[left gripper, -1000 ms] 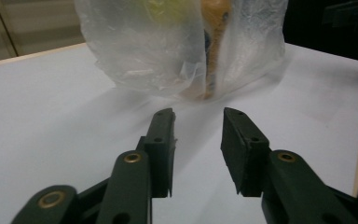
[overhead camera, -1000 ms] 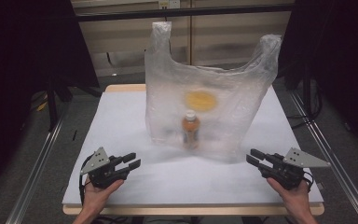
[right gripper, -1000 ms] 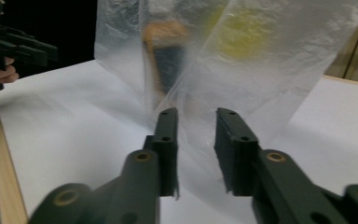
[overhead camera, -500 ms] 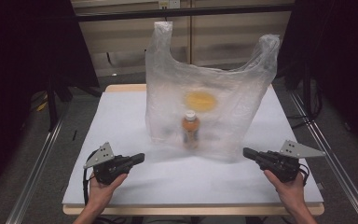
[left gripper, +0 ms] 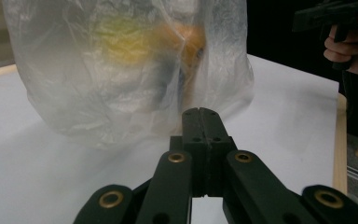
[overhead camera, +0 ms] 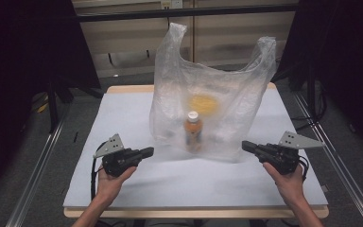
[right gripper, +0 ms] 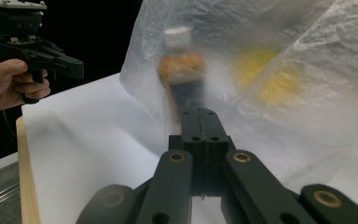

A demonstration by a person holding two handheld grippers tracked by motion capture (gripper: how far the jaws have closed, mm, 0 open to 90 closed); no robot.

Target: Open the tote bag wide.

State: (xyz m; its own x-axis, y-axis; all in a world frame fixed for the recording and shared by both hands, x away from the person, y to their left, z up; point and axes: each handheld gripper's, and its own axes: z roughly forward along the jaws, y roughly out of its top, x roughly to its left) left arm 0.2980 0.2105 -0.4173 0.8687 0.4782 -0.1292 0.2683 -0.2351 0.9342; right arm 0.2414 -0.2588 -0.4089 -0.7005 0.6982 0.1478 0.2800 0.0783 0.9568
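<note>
**Both claws closed, flanking the plastic bag**

Left claw (overhead camera: 147,152) in the high view sits just off the near-left corner of the translucent plastic bag (overhead camera: 208,85), jaws together and pointing toward it, clear of the film. Right claw (overhead camera: 246,146) is near the bag's near-right corner, jaws likewise together, holding nothing. The bag stands upright in the middle of the white-covered bench (overhead camera: 123,113), its two handles up. Inside it, toward the near wall, an orange bottle (overhead camera: 193,132) with a white cap stands upright; a blurred yellow patch (overhead camera: 204,102) shows behind it.

From the left gripper view, the left claw (left gripper: 203,112) has its jaws pressed flat together, the bag (left gripper: 74,84) just beyond its tip; the other hand (left gripper: 352,49) and its gripper sit to the bag's right.

From the right gripper view, the right claw (right gripper: 203,112) is equally closed and empty, aimed at the bottle (right gripper: 182,70) through the bag (right gripper: 307,42); the left hand (right gripper: 9,84) appears left of the bag.
</note>
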